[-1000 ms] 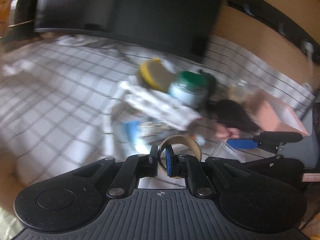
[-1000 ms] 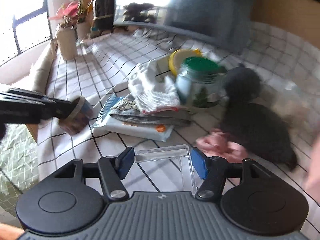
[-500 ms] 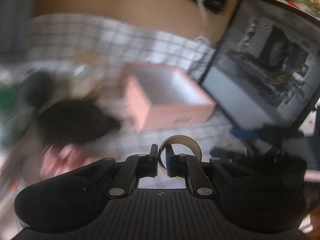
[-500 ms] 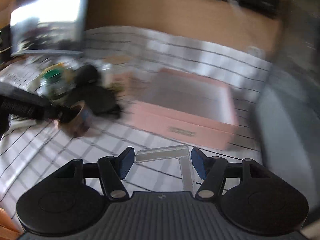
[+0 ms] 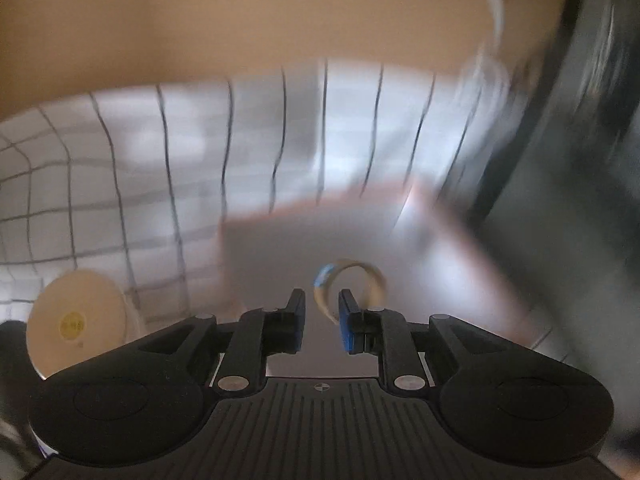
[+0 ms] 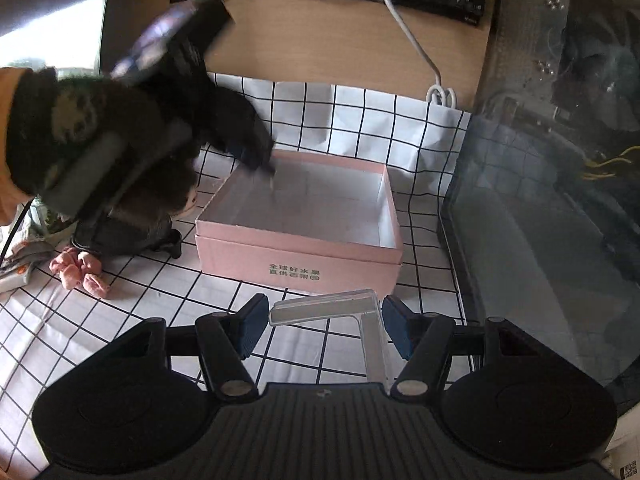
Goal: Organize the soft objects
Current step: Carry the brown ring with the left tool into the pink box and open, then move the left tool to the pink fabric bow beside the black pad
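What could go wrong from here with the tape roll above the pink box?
1. The left gripper has its jaws opening near the far left corner of the pink box; the loose tape roll may hit the rim and fall outside.
2. The clear plastic piece in the right gripper seems close to the box's front wall and could push it.

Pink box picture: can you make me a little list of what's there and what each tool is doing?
box: pink box, open top, nothing seen lying inside
under it: checked cloth
left tool: above the box, jaws opening, tape ring with one wall between them
right tool: in front of the box, holding a clear plastic piece
soft thing nearby: pink scrunchie on the cloth, left of the box
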Motion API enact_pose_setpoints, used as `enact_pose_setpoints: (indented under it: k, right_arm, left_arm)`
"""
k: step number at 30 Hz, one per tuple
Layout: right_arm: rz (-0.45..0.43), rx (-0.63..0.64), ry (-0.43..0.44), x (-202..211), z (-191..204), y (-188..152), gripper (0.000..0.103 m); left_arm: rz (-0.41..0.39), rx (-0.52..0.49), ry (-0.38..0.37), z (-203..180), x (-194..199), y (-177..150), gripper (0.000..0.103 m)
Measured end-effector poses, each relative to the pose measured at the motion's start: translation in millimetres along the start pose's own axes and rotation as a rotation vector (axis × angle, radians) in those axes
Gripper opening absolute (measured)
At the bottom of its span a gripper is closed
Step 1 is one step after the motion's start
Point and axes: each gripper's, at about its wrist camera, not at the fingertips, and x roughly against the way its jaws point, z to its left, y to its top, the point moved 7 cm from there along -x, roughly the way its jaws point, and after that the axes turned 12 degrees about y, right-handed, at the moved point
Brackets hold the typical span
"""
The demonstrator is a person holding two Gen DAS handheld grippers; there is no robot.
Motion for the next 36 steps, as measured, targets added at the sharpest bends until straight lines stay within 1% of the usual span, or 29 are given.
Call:
enact_pose_setpoints:
  k: [1, 2, 4, 6, 7, 10, 13, 15, 16, 17, 18, 19, 21, 23, 26, 28, 30, 32, 36]
  right_arm:
    - [0.005, 0.002, 0.000, -2.0, 0.1, 0.1, 0.063]
    - [0.009, 0.002, 0.000, -4.1, -0.2, 0.4, 0.063]
    - [0.021, 0.000, 0.001, -10.6, -1.1, 2.0, 0.063]
    - [0.022, -0.002, 0.003, -16.7, -2.6, 7.5, 0.063]
    - [0.014, -0.004, 0.009, -19.2, -3.2, 13.2, 0.063]
    - [-0.030, -0.002, 0.017, -26.4, -8.5, 41.2, 0.063]
    - [-0.109, 0.017, 0.000, -37.9, -19.2, 85.7, 0.063]
    - [-0.161, 0.013, -0.012, -49.7, -29.1, 117.1, 0.064]
    - [-0.185, 0.000, -0.003, -56.3, -34.1, 130.8, 0.067]
    - [-0.190, -0.012, 0.008, -65.0, -38.5, 141.1, 0.078]
    - [-0.178, -0.021, 0.013, -74.7, -40.9, 148.1, 0.081]
    - [-0.168, -0.025, 0.014, -82.7, -40.4, 151.5, 0.081]
    - [-0.146, -0.016, 0.024, -93.6, -33.2, 150.0, 0.081]
    - [-0.114, -0.017, 0.065, -103.6, -19.1, 141.2, 0.081]
    - [-0.046, 0.016, 0.156, -115.0, 17.6, 116.0, 0.081]
    - [-0.011, 0.073, 0.203, -117.4, 48.6, 97.8, 0.081]
    - [0.020, 0.130, 0.254, -117.7, 81.6, 80.5, 0.081]
    - [0.045, 0.180, 0.305, -116.7, 115.5, 65.3, 0.081]
    - [0.078, 0.256, 0.397, -115.5, 179.5, 45.9, 0.081]
  left_arm:
    - [0.035, -0.031, -0.001, -1.7, -6.5, -8.6, 0.020]
    - [0.053, -0.034, -0.021, -1.9, -8.9, -14.9, 0.020]
    - [0.047, 0.001, -0.075, 3.3, -5.4, -19.0, 0.020]
    - [-0.015, 0.080, -0.141, 13.9, 10.6, -16.5, 0.020]
    - [-0.049, 0.117, -0.162, 21.0, 19.6, -14.4, 0.020]
    - [-0.146, 0.194, -0.197, 40.9, 49.8, -14.0, 0.020]
    - [-0.205, 0.206, -0.202, 50.9, 76.8, -24.3, 0.020]
    - [-0.204, 0.212, -0.197, 56.4, 88.7, -39.8, 0.020]
    - [-0.194, 0.222, -0.193, 59.8, 92.2, -48.2, 0.020]
    - [-0.181, 0.232, -0.188, 63.9, 96.0, -59.3, 0.020]
    - [-0.168, 0.242, -0.183, 68.7, 99.8, -69.1, 0.020]
    - [-0.154, 0.252, -0.174, 73.1, 104.3, -83.2, 0.020]
    - [-0.128, 0.266, -0.148, 83.3, 112.7, -114.3, 0.020]
    - [-0.107, 0.256, -0.110, 91.9, 120.8, -146.1, 0.020]
    - [-0.059, 0.228, -0.060, 104.1, 135.8, -195.3, 0.020]
    - [-0.041, 0.246, -0.037, 115.4, 147.1, -223.7, 0.020]
    - [-0.041, 0.300, -0.006, 133.4, 159.5, -247.6, 0.020]
    - [-0.039, 0.379, 0.039, 157.0, 169.2, -267.0, 0.020]
    - [-0.060, 0.523, 0.135, 211.0, 181.8, -283.2, 0.020]
